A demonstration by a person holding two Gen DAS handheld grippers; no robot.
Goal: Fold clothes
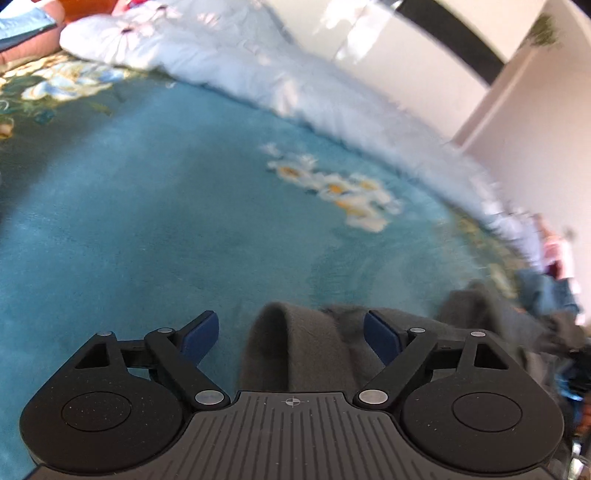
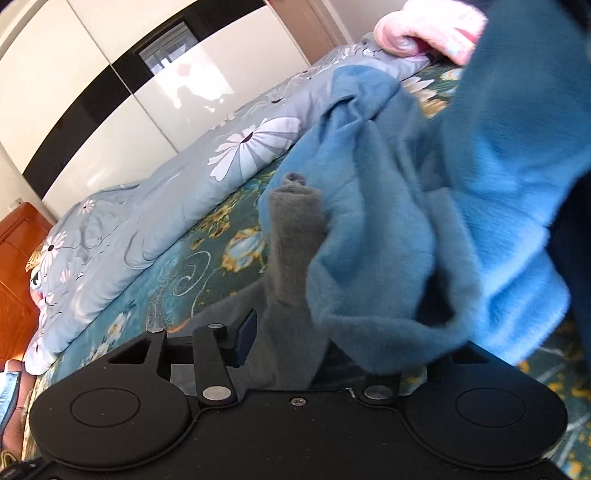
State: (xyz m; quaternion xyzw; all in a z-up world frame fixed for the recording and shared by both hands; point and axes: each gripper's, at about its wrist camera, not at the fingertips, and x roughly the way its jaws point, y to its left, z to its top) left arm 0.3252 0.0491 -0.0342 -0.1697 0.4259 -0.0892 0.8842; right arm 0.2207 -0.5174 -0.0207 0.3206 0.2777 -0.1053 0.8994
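In the left wrist view my left gripper (image 1: 290, 325) stands open, wide, over the teal bedspread (image 1: 155, 206). A folded edge of a dark grey fleece garment (image 1: 280, 347) lies between its blue pads (image 1: 199, 338); the left pad is clear of it and the right pad overlaps the cloth. In the right wrist view a rolled strip of the grey garment (image 2: 295, 236) runs up between the jaws of my right gripper (image 2: 306, 328). Its left finger (image 2: 246, 332) sits right beside the grey cloth. A blue fleece garment (image 2: 424, 229) drapes over the right finger and hides it.
A pale blue quilt (image 1: 258, 62) with white flowers lies along the far side of the bed, below a white wardrobe (image 2: 110, 92). A pink cloth (image 2: 432, 26) sits at the top right. The wooden headboard (image 2: 18, 273) is at the left.
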